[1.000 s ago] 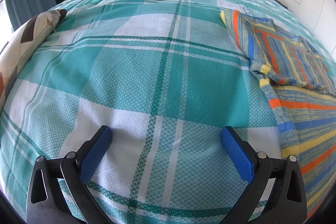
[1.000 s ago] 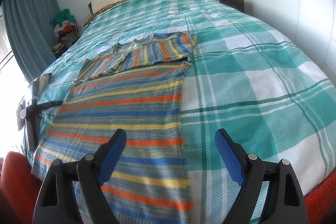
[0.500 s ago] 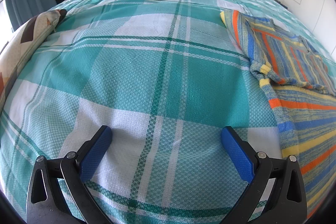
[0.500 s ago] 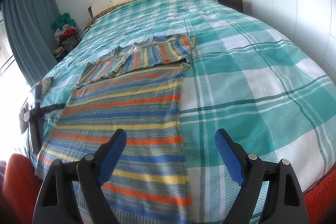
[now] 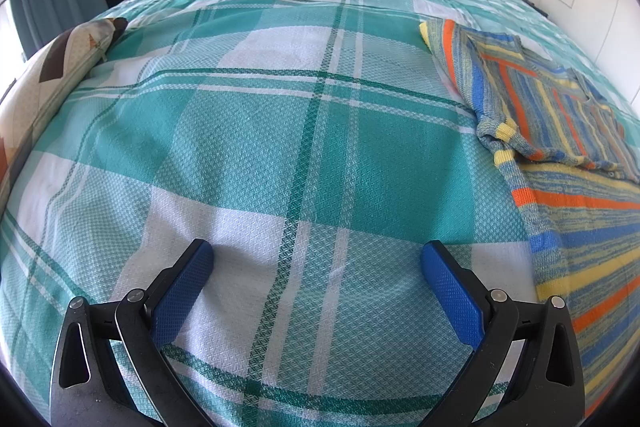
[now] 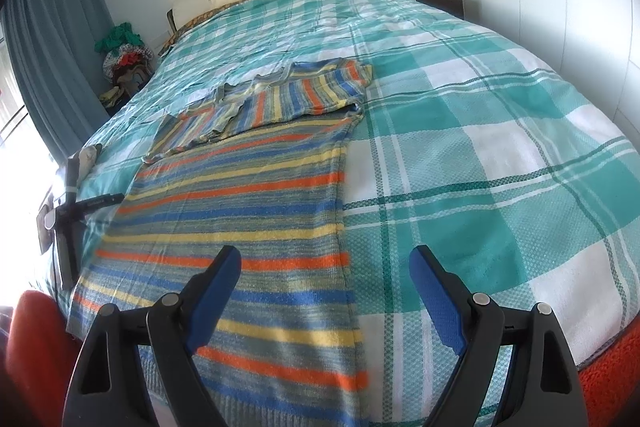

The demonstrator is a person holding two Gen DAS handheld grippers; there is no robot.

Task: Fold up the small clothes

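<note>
With both jaws wide, striped sweater (image 6: pixel 240 211) flat on bedspread (image 6: pixel 480 147).

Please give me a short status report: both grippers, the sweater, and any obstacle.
Left gripper open, over bare bedspread. Right gripper open, above striped sweater near its edge. Sweater flat, sleeves folded in, untouched. Nothing in the way.

The striped sweater (image 6: pixel 256 187) runs in orange, blue, yellow and grey-green bands; the bedspread (image 6: pixel 480 115) is a teal-and-white plaid with dark green lines.
</note>
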